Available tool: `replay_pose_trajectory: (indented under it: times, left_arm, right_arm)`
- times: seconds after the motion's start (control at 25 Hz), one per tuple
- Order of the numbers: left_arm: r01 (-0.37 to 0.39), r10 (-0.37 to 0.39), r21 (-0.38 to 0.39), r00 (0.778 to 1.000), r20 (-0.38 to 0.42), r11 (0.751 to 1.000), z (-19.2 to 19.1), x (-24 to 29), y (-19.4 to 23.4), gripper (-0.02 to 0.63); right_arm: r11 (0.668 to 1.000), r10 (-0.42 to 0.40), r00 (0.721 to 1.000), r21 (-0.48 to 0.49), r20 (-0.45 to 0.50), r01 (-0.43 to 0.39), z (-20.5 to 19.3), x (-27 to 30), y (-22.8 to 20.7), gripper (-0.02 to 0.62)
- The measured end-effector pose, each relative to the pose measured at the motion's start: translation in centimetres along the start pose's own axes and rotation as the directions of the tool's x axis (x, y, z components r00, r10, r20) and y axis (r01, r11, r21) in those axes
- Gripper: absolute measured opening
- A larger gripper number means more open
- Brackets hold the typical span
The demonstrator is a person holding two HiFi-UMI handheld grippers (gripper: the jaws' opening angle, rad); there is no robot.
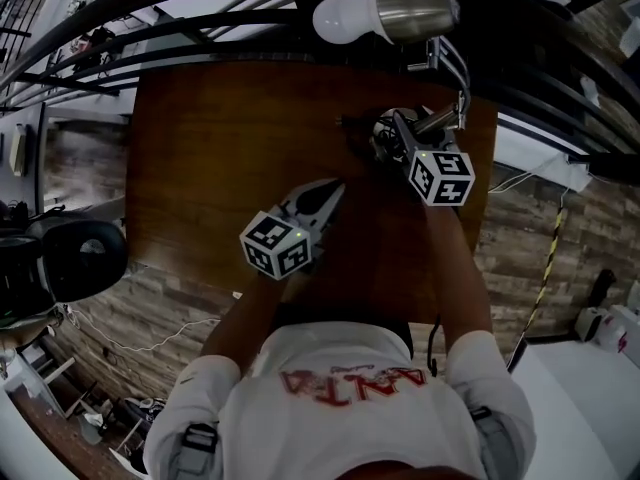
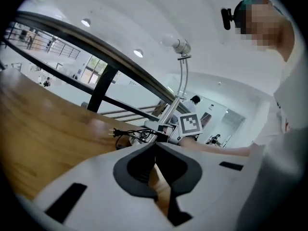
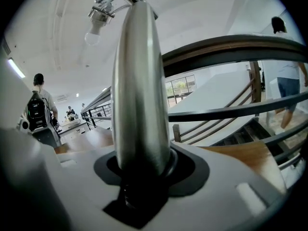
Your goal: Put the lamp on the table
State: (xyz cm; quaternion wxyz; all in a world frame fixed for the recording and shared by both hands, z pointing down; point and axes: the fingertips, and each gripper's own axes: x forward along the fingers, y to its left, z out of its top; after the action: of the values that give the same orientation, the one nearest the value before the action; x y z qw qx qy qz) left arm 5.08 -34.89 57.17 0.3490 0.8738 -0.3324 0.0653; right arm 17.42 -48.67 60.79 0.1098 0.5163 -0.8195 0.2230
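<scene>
The lamp has a brushed-metal shade (image 1: 415, 10), a white bulb (image 1: 340, 18) and a thin metal stem, and it stands at the far right of the brown wooden table (image 1: 220, 148). My right gripper (image 1: 392, 130) is shut on the lamp's lower stem (image 3: 139, 90), which fills the gap between the jaws in the right gripper view (image 3: 142, 170). The left gripper (image 1: 336, 184) hovers over the middle of the table with its jaws shut and nothing between them (image 2: 155, 147). From the left gripper view the lamp (image 2: 181, 81) rises upright beyond the jaws. Its black cord and plug (image 2: 118, 133) lie on the table.
A black railing (image 1: 250, 8) runs along the table's far side, just behind the lamp. A dark chair (image 1: 70, 258) stands to the left of the table. A white surface (image 1: 580, 408) sits at the lower right, with wood-pattern floor around it.
</scene>
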Motion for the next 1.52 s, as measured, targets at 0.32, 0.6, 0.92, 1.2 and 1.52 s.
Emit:
replay_pose_trajectory:
  times: [0.32, 0.6, 0.92, 1.2, 1.52]
  left_arm:
    - [0.035, -0.030, -0.069, 0.997, 0.071, 0.997, 0.5, -2.5, 0.7, 0.011]
    - [0.031, -0.016, -0.122, 0.993, 0.120, 0.992, 0.2, -4.8, 1.4, 0.011]
    - [0.030, -0.014, -0.112, 0.990, 0.140, 0.993, 0.0, -6.9, 2.2, 0.011]
    - [0.026, -0.014, -0.071, 0.988, 0.156, 0.997, 1.7, -8.5, 2.4, 0.011]
    - [0.013, -0.023, 0.059, 0.983, 0.183, 0.998, 5.0, -10.8, -0.4, 0.011]
  right_arm:
    - [0.997, -0.034, 0.999, -0.075, -0.028, 0.032, -1.3, 0.4, 0.7, 0.189]
    - [0.988, -0.052, 0.998, -0.147, -0.021, 0.048, -2.0, -0.2, 0.9, 0.190]
    - [0.985, -0.056, 0.998, -0.167, -0.010, 0.054, -2.2, 0.1, 1.1, 0.192]
    - [0.970, -0.117, 0.993, -0.220, -0.028, 0.109, -2.9, -0.9, 1.0, 0.198]
    - [0.980, -0.148, 0.989, -0.136, -0.004, 0.146, -3.3, -8.8, 2.7, 0.215]
